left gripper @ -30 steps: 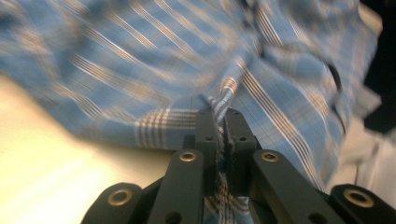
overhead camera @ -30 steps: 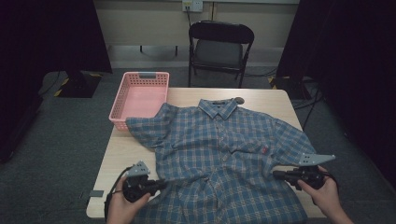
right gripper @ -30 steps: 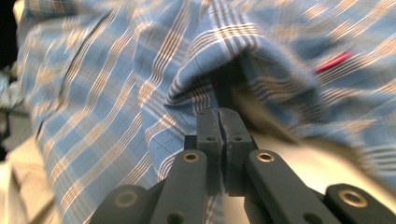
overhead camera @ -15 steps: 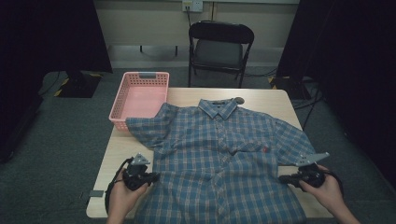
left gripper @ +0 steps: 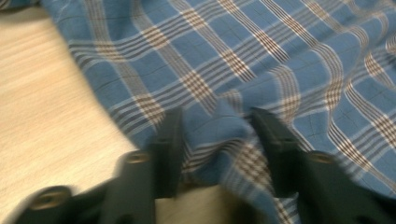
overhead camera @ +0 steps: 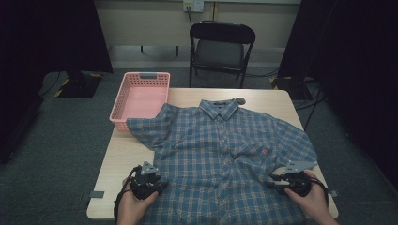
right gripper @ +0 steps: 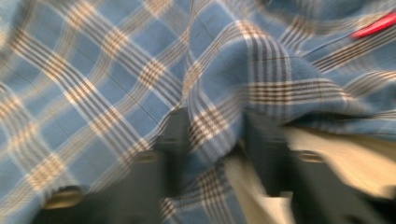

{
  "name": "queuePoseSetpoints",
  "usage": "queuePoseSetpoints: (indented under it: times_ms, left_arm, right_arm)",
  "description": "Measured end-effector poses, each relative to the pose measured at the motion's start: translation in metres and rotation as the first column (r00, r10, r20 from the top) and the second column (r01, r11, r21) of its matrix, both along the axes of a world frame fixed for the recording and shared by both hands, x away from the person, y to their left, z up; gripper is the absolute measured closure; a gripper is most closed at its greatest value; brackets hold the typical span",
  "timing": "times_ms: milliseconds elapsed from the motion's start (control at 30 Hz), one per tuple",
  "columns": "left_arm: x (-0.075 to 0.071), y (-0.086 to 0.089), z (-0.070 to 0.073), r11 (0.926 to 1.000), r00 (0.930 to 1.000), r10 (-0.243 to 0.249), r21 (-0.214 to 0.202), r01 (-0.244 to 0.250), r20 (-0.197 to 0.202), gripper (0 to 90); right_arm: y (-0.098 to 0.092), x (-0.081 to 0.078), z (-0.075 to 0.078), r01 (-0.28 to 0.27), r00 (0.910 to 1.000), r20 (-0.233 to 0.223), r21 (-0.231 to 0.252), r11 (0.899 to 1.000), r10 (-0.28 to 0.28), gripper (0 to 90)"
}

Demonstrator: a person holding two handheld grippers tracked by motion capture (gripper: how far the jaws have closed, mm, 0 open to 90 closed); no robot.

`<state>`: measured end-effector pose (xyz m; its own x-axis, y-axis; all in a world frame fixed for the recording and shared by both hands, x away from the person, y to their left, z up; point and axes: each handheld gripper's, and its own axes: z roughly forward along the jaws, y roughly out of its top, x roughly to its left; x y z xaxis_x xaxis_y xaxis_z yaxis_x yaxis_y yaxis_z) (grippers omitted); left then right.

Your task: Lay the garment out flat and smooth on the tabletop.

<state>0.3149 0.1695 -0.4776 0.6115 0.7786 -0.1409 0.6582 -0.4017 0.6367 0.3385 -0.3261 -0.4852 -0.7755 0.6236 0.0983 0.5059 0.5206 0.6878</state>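
Note:
A blue plaid short-sleeved shirt [overhead camera: 225, 150] lies spread face up on the wooden table [overhead camera: 133, 152], collar at the far side. My left gripper [overhead camera: 158, 183] sits at the shirt's near left side edge. In the left gripper view its jaws have just been opening, and my left gripper [left gripper: 217, 116] stands apart around a raised fold of the plaid cloth [left gripper: 224, 121]. My right gripper [overhead camera: 273, 180] is at the near right side edge. It has also just been opening, and my right gripper [right gripper: 215, 116] has a loose fold of the shirt [right gripper: 210, 121] between its jaws.
A pink plastic basket [overhead camera: 141, 93] stands at the table's far left corner, hanging over the edge. A black folding chair [overhead camera: 220, 47] is behind the table. A small dark round thing [overhead camera: 241, 100] lies by the collar. Bare tabletop shows left of the shirt.
Both hands have sunk toward the table at the shirt's near corners. The right gripper has shifted a little to the left.

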Motion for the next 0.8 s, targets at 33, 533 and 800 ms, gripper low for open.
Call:
queuePoseSetpoints:
  times_ms: [33,533,800]
  left_arm:
    - [0.0,0.0,0.003,1.0,1.0,-0.007,0.003,0.007,0.006,77.1]
    - [-0.017,0.029,0.062,0.9826,0.992,-0.093,-0.153,0.105,0.085,55.4]
    - [0.009,0.005,0.06,0.9824,0.969,-0.06,-0.158,0.1,0.239,16.4]
  right_arm:
    - [0.0,0.002,-0.002,-0.006,1.0,-0.008,0.021,1.0,0.006,79.3]
    - [-0.069,0.0,0.103,-0.019,0.9973,0.072,0.115,0.993,0.011,65.7]
    - [-0.037,0.005,0.096,-0.01,0.9791,0.2,0.224,0.974,-0.036,18.7]
